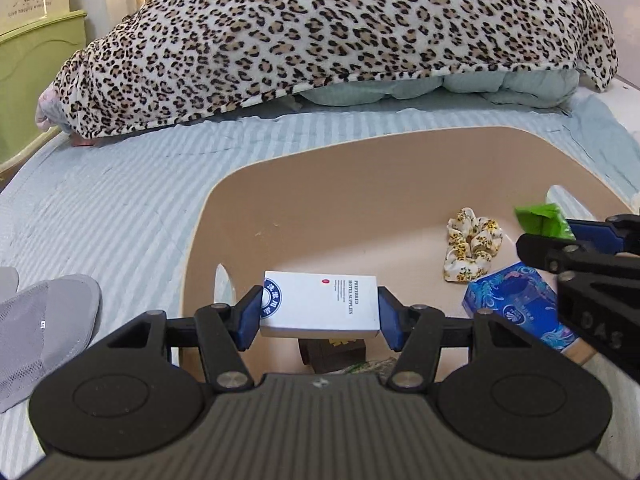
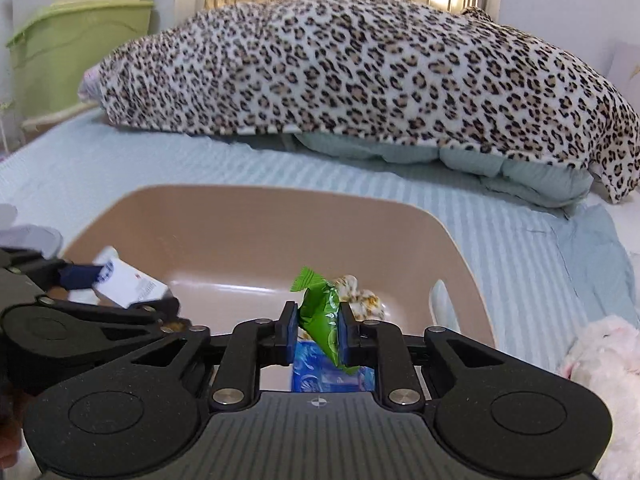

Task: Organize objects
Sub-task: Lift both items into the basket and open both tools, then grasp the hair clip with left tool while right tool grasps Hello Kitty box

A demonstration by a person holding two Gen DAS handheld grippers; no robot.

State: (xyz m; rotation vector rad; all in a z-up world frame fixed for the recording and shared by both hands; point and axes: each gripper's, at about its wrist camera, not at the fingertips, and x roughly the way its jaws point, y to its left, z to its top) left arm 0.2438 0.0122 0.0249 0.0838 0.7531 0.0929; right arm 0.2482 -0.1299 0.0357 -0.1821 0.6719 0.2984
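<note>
My left gripper [image 1: 318,316] is shut on a white box with blue seal [image 1: 320,304] and holds it over the near left part of a tan basin [image 1: 304,176]. My right gripper [image 2: 318,330] is shut on a green snack packet [image 2: 322,312] above the basin's [image 2: 248,216] right side. In the basin lie a floral scrunchie [image 1: 472,246], a blue tissue pack [image 1: 516,304] and a dark brown box [image 1: 332,350]. The white box [image 2: 128,284] and the left gripper show at the left of the right wrist view. The green packet [image 1: 540,220] shows at the right of the left wrist view.
The basin sits on a bed with a light blue striped sheet [image 1: 120,208]. A leopard-print blanket [image 1: 320,40] is piled at the back. A grey slipper [image 1: 44,316] lies left, a pink plush toy [image 2: 604,364] right, a green bin [image 2: 72,48] at far left.
</note>
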